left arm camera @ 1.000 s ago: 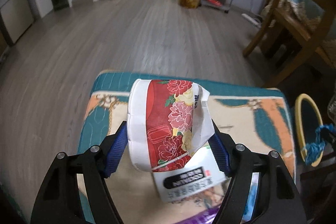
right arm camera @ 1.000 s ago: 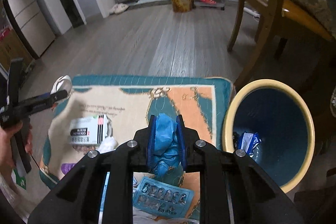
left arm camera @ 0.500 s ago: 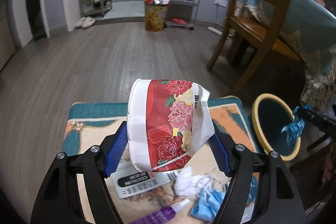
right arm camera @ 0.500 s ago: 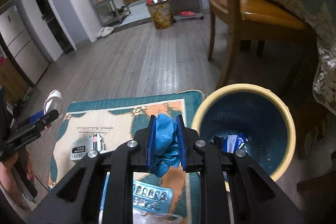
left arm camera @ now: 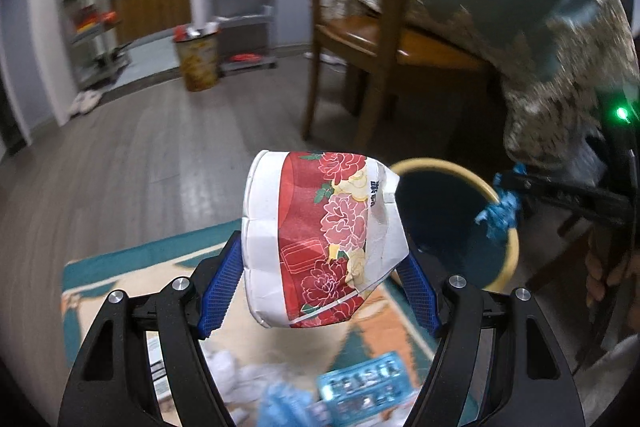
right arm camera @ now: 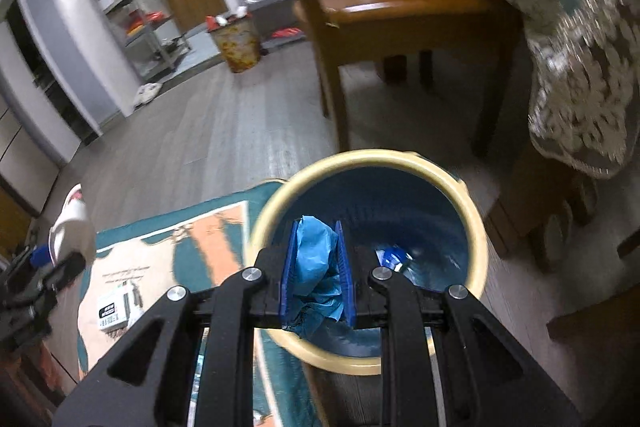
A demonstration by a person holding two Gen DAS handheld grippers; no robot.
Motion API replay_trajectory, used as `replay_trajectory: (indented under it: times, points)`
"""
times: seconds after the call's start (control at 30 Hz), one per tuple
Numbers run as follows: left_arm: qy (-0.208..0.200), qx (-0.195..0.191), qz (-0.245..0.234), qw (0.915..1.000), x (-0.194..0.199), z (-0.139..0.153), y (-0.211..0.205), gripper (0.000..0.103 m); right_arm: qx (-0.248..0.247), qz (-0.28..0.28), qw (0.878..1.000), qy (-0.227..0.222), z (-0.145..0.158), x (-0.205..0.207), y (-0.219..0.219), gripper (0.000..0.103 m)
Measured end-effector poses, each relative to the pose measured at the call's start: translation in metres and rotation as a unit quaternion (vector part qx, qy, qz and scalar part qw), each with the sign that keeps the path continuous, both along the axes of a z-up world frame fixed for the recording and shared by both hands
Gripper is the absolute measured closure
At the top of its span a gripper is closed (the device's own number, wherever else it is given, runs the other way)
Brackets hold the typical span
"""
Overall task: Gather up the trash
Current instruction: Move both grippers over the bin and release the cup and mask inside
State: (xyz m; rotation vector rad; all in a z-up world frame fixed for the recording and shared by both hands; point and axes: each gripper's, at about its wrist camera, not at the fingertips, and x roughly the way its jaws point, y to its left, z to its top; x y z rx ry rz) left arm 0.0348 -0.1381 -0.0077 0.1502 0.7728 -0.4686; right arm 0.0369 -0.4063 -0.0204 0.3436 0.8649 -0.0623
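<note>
left gripper (left arm camera: pixel 320 279) clamps crushed red floral paper cup (left arm camera: pixel 320 243) above patterned teal-and-orange rug (left arm camera: pixel 132 263) | right gripper (right arm camera: pixel 317 267) pinches crumpled blue plastic glove (right arm camera: pixel 316 263) over yellow-rimmed blue waste bin (right arm camera: pixel 476 227), wrapper inside

Both wrist cameras look steeply down along their tools from close above the floor, sharing the yellow-rimmed bin (left arm camera: pixel 506 255) (right arm camera: pixel 478 247), the rug (left arm camera: pixel 132 259) (right arm camera: pixel 168 267) and the wooden chair (left arm camera: pixel 360 39) (right arm camera: pixel 400 7).
</note>
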Motion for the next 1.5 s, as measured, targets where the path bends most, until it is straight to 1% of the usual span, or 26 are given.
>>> replay_trajectory:
  times: [0.13,0.2,0.27,0.33,0.4,0.47,0.6,0.67,0.87,0.9,0.97,1.0,1.07,1.2,1.3,1.37,1.4,1.43,1.5]
  points:
    - [0.02,0.009,-0.04,0.999,0.002,-0.022,-0.033,0.029,-0.01,-0.012,1.0,0.015,-0.016,0.005,-0.016,0.084]
    - [0.032,0.011,-0.055,0.9979,0.004,-0.032,-0.046,0.029,-0.004,-0.015,1.0,0.026,-0.026,0.006,-0.023,0.084]
    - [0.045,0.014,-0.075,0.996,0.006,-0.044,-0.06,0.029,-0.003,-0.018,0.999,0.038,-0.036,0.006,-0.03,0.084]
    - [0.05,0.024,-0.091,0.9942,0.008,-0.053,-0.073,0.029,-0.013,-0.021,0.998,0.052,-0.046,0.006,-0.035,0.084]
    - [0.055,0.032,-0.105,0.9924,0.009,-0.064,-0.085,0.029,-0.007,-0.026,0.998,0.065,-0.054,0.006,-0.041,0.084]
    - [0.064,0.032,-0.115,0.9908,0.013,-0.073,-0.098,0.029,0.004,-0.035,0.997,0.072,-0.059,0.006,-0.046,0.084]
    - [0.072,0.03,-0.125,0.9892,0.018,-0.083,-0.112,0.029,0.007,-0.043,0.996,0.072,-0.062,0.007,-0.052,0.084]
    - [0.074,0.028,-0.128,0.9886,0.02,-0.088,-0.118,0.029,0.016,-0.045,0.997,0.065,-0.062,0.007,-0.055,0.084]
    - [0.074,0.016,-0.127,0.989,0.026,-0.091,-0.121,0.028,0.027,-0.053,0.997,0.05,-0.061,0.006,-0.06,0.084]
    - [0.076,0.014,-0.125,0.9892,0.027,-0.091,-0.12,0.028,0.032,-0.058,0.997,0.044,-0.06,0.005,-0.061,0.082]
    - [0.08,0.01,-0.121,0.9893,0.031,-0.093,-0.119,0.023,0.036,-0.065,0.997,0.038,-0.059,0.004,-0.064,0.059]
    - [0.083,0.011,-0.119,0.9893,0.032,-0.093,-0.119,0.021,0.038,-0.072,0.996,0.031,-0.057,0.002,-0.065,0.043]
    - [0.084,0.011,-0.117,0.9895,0.033,-0.094,-0.118,0.013,0.046,-0.077,0.996,0.02,-0.054,0.0,-0.067,0.042]
    - [0.072,0.019,-0.115,0.9906,0.031,-0.089,-0.115,0.012,0.043,-0.077,0.996,0.027,-0.053,0.002,-0.066,0.042]
    - [0.063,0.02,-0.112,0.9916,0.028,-0.081,-0.106,0.012,0.04,-0.076,0.996,0.03,-0.052,0.004,-0.064,0.041]
    - [0.058,0.019,-0.107,0.9924,0.026,-0.075,-0.097,0.012,0.042,-0.078,0.996,0.027,-0.049,0.004,-0.061,0.037]
    - [0.056,0.019,-0.105,0.9927,0.026,-0.072,-0.094,0.012,0.04,-0.078,0.996,0.027,-0.047,0.005,-0.059,0.031]
    - [0.051,0.02,-0.101,0.9933,0.024,-0.068,-0.088,0.012,0.037,-0.078,0.996,0.026,-0.046,0.006,-0.058,0.022]
    - [0.043,0.023,-0.092,0.9945,0.021,-0.061,-0.077,0.012,0.027,-0.083,0.996,0.022,-0.041,0.005,-0.053,0.015]
